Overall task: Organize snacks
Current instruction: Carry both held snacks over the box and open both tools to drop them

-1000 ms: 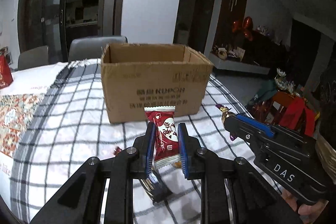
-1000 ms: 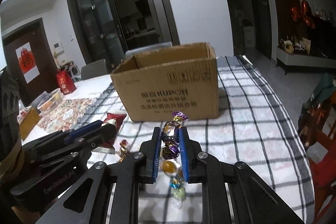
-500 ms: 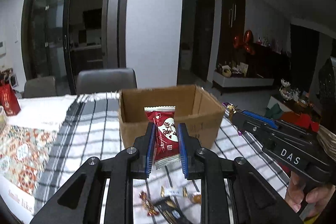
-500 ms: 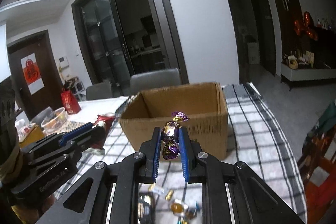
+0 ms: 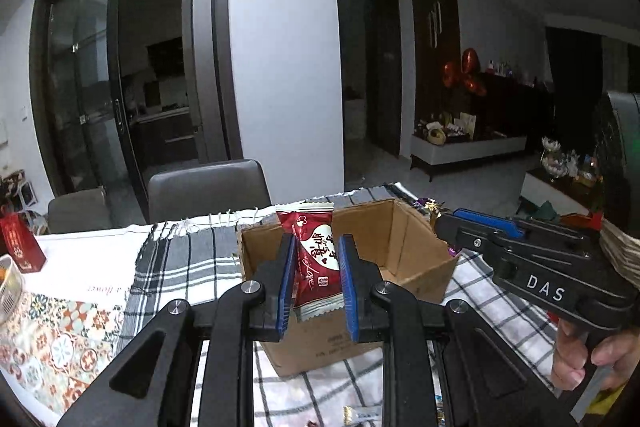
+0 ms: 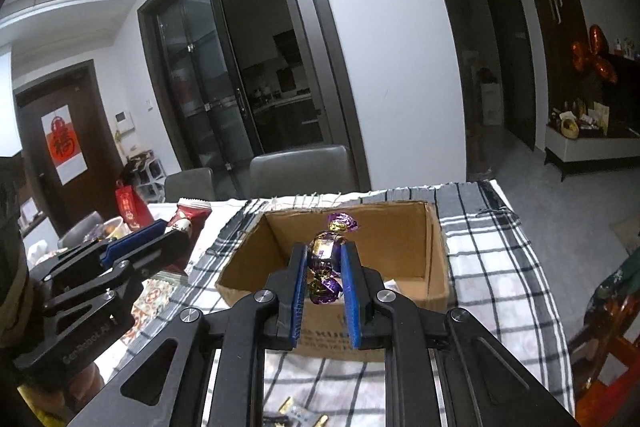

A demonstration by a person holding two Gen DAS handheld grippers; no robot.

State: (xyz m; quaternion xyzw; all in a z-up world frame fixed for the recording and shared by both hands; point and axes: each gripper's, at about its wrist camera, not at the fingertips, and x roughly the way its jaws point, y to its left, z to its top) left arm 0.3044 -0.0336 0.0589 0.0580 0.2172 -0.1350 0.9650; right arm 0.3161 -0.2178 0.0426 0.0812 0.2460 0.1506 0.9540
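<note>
The cardboard box [image 5: 404, 251] stands open-topped on the checked cloth [image 5: 180, 263], with bare cloth showing round its left and right walls and more at 12 o'clock up to the table's far edge, where two grey chairs [image 5: 208, 187] stand close behind; in the right wrist view the cloth [image 6: 500, 267] runs wide at 3 o'clock of the box [image 6: 436, 255] before it drops off the table side; the box floor is mostly hidden behind the gripper fingers in both views, and only a pale scrap shows at its near right corner; loose sweets [image 6: 296, 415] at 6 o'clock on the cloth are cut off by the frame and too small to tell apart; the left gripper [image 5: 316, 275] is raised over the near wall of the box, pointing level toward 12 o'clock, its blue pads clamped on a red snack packet [image 5: 316, 259] that stands upright above the box opening; the right gripper [image 6: 325, 279] hangs likewise over the near wall, pinching a purple foil candy [image 6: 324, 255] whose twisted ends stick out above and below the pads; in the left wrist view the right gripper's body reaches in from 3 o'clock, a hand [image 5: 580, 355] gripping its handle.
</note>
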